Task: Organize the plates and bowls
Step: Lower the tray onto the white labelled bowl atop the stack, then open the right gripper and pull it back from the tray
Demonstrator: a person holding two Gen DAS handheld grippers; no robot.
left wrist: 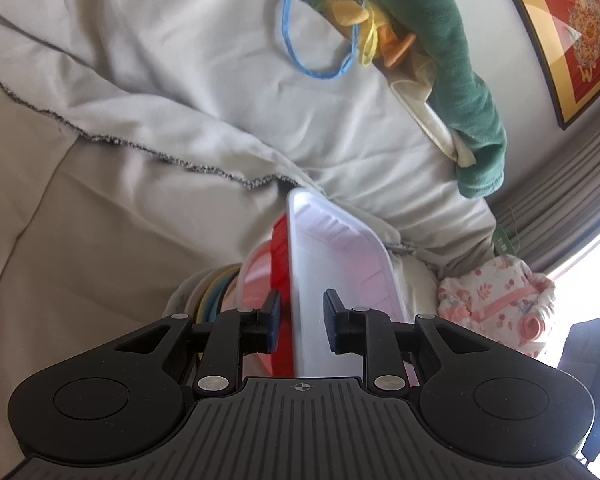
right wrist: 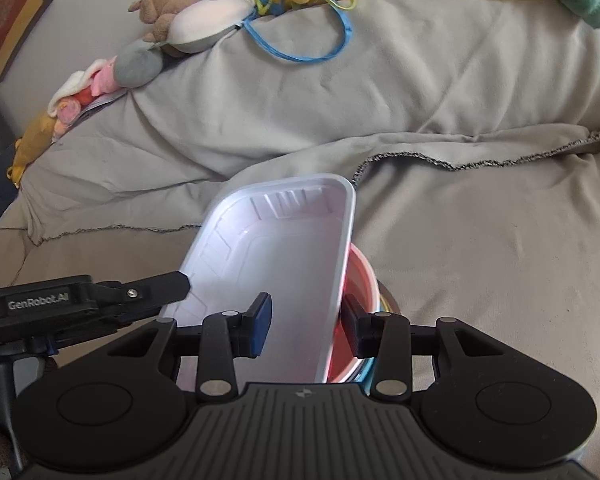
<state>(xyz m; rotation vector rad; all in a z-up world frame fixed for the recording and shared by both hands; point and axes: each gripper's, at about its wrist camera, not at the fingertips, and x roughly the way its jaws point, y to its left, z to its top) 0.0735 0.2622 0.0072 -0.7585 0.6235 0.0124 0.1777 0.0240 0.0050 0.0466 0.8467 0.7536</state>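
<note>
Both claws gripped the white tray point(right wrist: 284, 256): right claw point(right wrist: 306, 326) straddled its near right rim, left claw point(left wrist: 300, 320) its left rim. Its long axis ran away over the red bowl point(right wrist: 358, 280) on the sofa.

Left claw point(left wrist: 300, 322) straddled rims of white tray point(left wrist: 332, 256) and red bowl point(left wrist: 274, 264), tilted on edge; gray sofa cover point(left wrist: 120, 100) beyond.

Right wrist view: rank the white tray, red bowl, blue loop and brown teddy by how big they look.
1. white tray, though nearest the camera
2. blue loop
3. brown teddy
Red bowl: mostly hidden behind the tray, so unranked.
</note>
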